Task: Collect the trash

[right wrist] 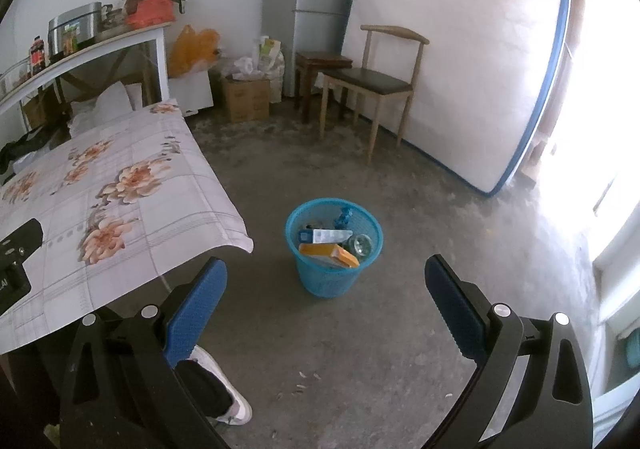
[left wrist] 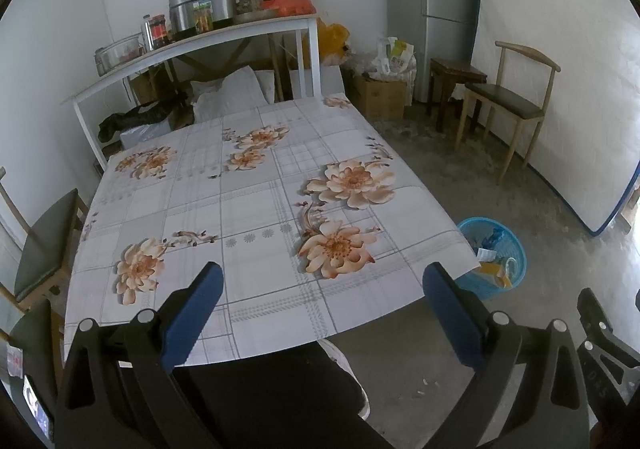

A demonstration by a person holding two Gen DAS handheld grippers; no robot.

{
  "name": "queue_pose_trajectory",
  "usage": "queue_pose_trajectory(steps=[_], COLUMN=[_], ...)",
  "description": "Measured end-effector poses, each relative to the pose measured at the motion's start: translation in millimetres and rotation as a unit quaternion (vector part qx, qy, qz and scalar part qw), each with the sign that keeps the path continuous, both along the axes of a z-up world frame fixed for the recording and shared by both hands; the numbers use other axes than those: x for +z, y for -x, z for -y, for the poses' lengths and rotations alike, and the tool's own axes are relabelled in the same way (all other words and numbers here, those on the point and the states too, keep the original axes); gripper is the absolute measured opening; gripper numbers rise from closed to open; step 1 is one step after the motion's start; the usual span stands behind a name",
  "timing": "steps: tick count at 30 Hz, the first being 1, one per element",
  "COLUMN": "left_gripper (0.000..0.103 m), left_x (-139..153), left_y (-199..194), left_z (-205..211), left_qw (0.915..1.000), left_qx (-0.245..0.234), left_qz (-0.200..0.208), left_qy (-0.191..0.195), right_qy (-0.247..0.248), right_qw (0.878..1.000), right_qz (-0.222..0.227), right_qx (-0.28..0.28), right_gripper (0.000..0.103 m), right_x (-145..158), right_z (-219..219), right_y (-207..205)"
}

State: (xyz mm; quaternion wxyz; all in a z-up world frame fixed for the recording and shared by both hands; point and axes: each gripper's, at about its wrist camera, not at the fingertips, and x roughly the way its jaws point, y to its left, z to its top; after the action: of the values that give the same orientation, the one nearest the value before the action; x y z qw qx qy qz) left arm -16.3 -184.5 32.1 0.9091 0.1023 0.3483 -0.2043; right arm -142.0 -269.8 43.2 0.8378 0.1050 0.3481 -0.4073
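My left gripper (left wrist: 322,283) and right gripper (right wrist: 326,281) both gape empty; I'd scan the floral-clothed table (left wrist: 248,209) before leaving the round blue mesh plastic wastebasket (right wrist: 334,245).

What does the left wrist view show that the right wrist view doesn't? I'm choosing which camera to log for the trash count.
Only the left wrist view shows the whole floral tablecloth, with nothing lying on it, and the dark-seated chair at its left. Only the right wrist view looks fully into the blue basket: an orange box, a white-and-blue package and something clear like glass. Both show the basket, the fridge, and open, empty grippers: left gripper, right gripper.
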Motion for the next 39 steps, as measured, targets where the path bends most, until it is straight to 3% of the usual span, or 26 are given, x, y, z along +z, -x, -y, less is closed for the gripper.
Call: queue_pose_trajectory(steps=[39], left_gripper=[0.098], left_x=[4.0], left_y=[-0.1], left_z=[-0.9], left_qw=[1.0], left_qx=[0.001], left_qz=[-0.002], left_qy=[0.005], right_qy=[0.005], right_qw=[1.0], right_qz=[0.004], right_qx=[0.0], right_gripper=[0.095], right_x=[4.1], right_z=[-0.4], right_y=[-1.1])
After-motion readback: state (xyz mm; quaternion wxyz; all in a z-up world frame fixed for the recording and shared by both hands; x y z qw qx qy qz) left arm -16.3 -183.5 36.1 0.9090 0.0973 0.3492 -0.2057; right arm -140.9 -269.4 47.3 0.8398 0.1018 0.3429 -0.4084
